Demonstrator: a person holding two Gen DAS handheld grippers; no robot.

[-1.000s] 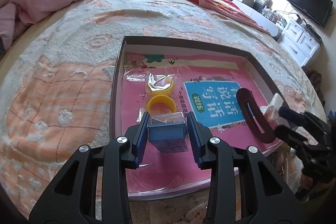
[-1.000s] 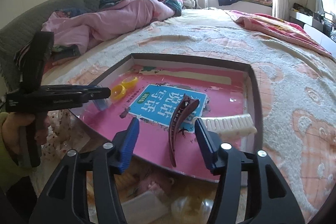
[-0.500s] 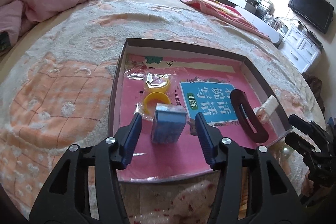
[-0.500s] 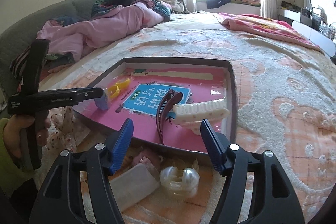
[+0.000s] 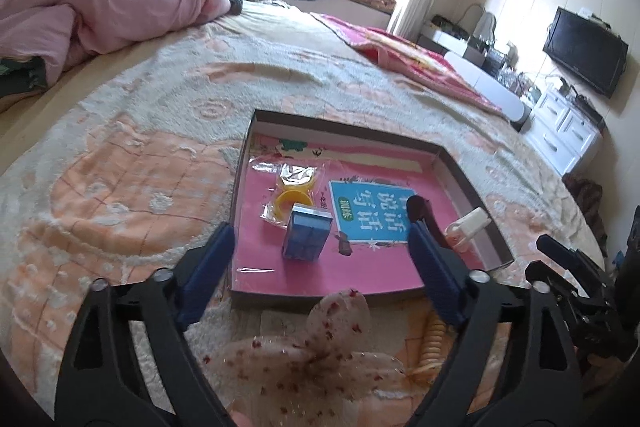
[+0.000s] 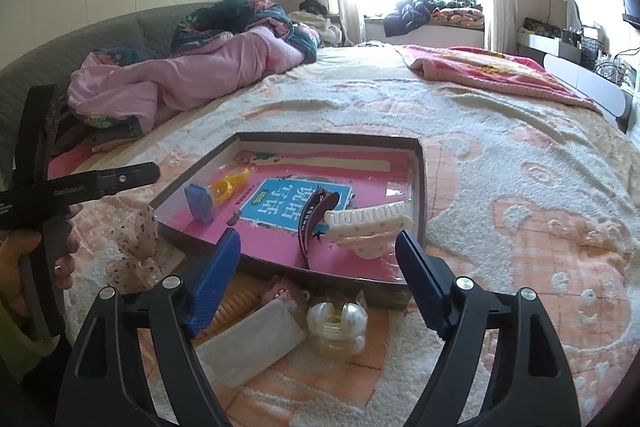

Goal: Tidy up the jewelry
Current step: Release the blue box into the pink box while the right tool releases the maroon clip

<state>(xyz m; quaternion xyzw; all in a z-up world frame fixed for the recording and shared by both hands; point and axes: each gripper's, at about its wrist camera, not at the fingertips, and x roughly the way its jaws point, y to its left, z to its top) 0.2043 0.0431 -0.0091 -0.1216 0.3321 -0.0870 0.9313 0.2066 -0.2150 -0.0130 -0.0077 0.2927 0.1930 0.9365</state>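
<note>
Both grippers are released and hold nothing: the left gripper [image 5: 322,267] hangs spread wide at the bottom of its view, above the near edge of the shallow dark-rimmed cardboard tray [image 5: 344,129]; the right gripper [image 6: 318,283] gapes the same way at the bottom centre of its frame.

Loose pieces lie on the bedspread in front of the tray. The sheer pink speckled fabric bow [image 5: 320,355], bottom centre of the left view, looks feather-light and floppy; I would pinch it at its gathered middle rather than a petal. The clear pearly plastic claw clip [image 6: 338,327], lower centre of the right view, seems rigid, light, slick and possibly brittle; grip across its sides gently. Beside it lie a frosted white flat pouch [image 6: 248,347] and a yellow coiled hair tie [image 6: 234,305], which is likely springy.

In the tray sit a small blue box [image 5: 306,237], yellow rings in clear wrap [image 5: 292,195], a dark maroon hair clip [image 6: 314,219] and a white toothed claw clip [image 6: 368,223].
</note>
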